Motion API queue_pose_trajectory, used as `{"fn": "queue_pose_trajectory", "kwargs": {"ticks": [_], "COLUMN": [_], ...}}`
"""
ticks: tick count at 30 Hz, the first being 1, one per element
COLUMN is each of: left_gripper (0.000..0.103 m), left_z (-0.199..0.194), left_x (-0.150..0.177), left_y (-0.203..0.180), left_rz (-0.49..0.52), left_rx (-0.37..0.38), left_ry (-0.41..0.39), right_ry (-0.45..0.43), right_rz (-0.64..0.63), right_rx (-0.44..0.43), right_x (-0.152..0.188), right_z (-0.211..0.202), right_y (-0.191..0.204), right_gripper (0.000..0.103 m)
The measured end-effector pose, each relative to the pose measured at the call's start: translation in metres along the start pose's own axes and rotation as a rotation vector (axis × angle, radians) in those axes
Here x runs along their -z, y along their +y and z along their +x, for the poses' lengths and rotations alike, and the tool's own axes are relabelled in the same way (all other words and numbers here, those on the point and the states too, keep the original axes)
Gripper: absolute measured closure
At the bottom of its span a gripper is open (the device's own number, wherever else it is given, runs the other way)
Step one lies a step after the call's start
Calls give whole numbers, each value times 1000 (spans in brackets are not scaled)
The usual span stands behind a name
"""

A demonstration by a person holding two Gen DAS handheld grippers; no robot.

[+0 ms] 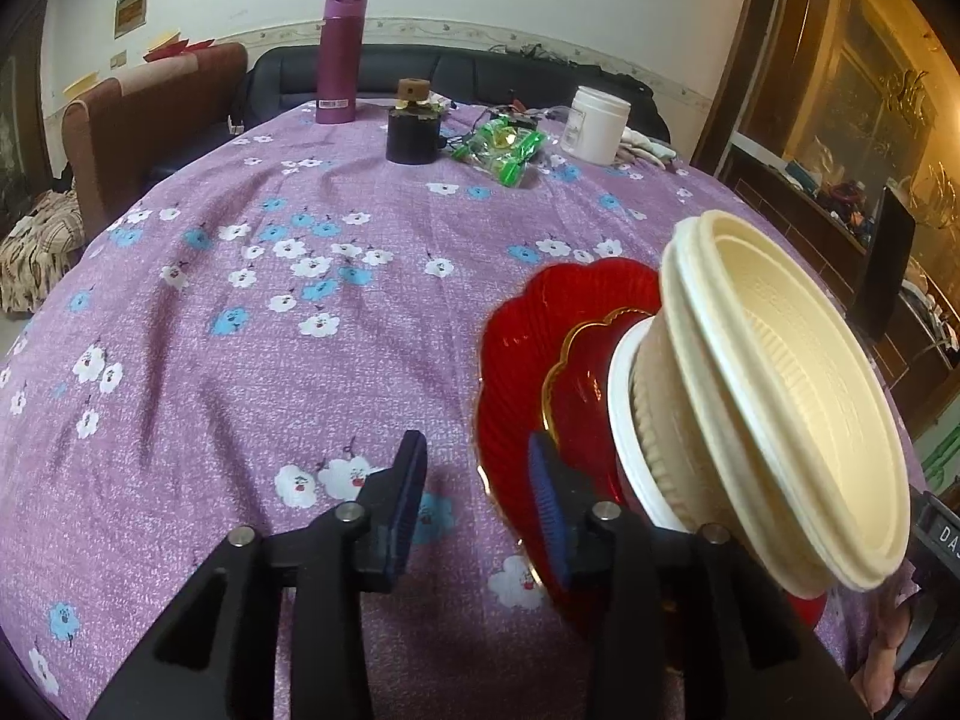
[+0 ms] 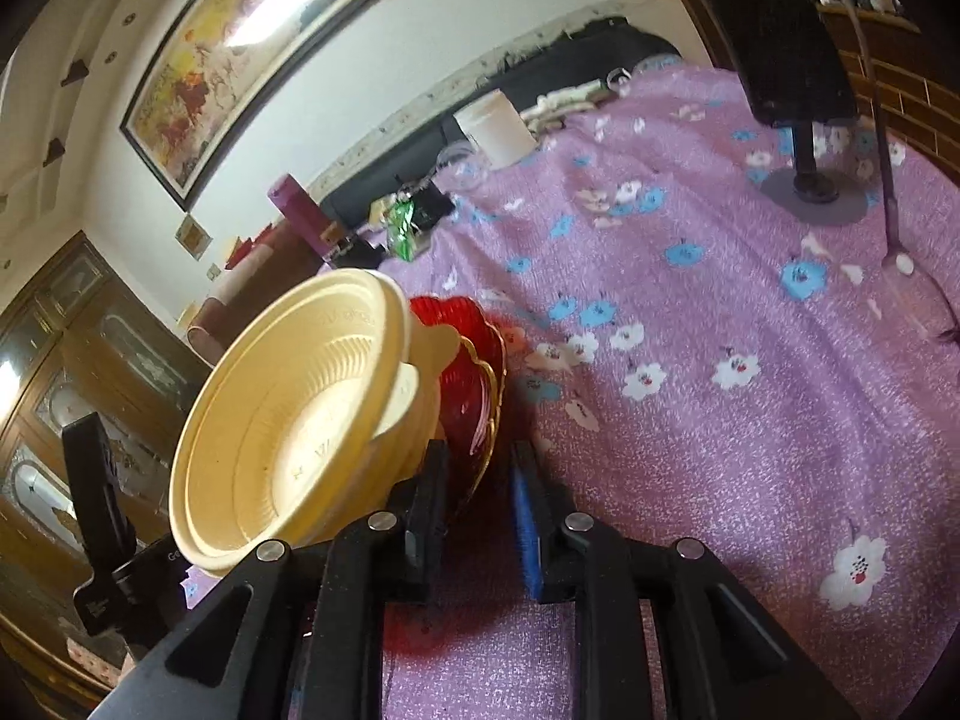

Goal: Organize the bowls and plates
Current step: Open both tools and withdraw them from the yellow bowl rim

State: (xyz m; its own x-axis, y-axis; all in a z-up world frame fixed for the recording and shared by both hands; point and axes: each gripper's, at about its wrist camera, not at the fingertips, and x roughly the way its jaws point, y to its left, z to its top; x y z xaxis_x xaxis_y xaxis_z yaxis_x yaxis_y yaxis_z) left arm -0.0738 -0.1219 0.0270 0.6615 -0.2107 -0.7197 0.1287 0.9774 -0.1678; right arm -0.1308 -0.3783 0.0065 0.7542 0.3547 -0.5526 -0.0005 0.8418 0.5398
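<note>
Nearby, both fingers point(image 1: 480, 492) gape empty beside stacked cream bowls point(image 1: 780, 396) on red plates point(image 1: 528, 348).

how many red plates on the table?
2, stacked: a large red plate on the tablecloth, and a smaller gold-rimmed red plate on top. The cream bowl stack covers part, so more may be hidden.

"DA" shows on a black device point(image 1: 942, 534).
</note>
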Motion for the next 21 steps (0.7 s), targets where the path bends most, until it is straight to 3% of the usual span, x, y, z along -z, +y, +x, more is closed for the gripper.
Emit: {"fn": "queue_pose_trajectory", "kwargs": {"ticks": [2, 5, 6, 7, 21], "left_gripper": [60, 42, 27, 22, 15], "left_z": [-5, -12, -13, -18, -49], "left_x": [3, 8, 9, 12, 31], "left_y": [3, 9, 10, 13, 14], "left_rz": [0, -15, -17, -18, 41], "left_rx": [-6, 5, 18, 31, 125], "left_ry": [-6, -6, -5, -9, -144], "right_ry": [-14, -35, -41, -49, -110], "right_rz": [-16, -21, -19, -14, -14], "right_rx": [-9, -3, -5, -6, 21], "right_x": [1, 2, 2, 2, 3], "right_z": [-3, -7, -8, -10, -20], "right_y": [3, 3, 3, 2, 0], "right_gripper": [81, 78, 77, 74, 45]}}
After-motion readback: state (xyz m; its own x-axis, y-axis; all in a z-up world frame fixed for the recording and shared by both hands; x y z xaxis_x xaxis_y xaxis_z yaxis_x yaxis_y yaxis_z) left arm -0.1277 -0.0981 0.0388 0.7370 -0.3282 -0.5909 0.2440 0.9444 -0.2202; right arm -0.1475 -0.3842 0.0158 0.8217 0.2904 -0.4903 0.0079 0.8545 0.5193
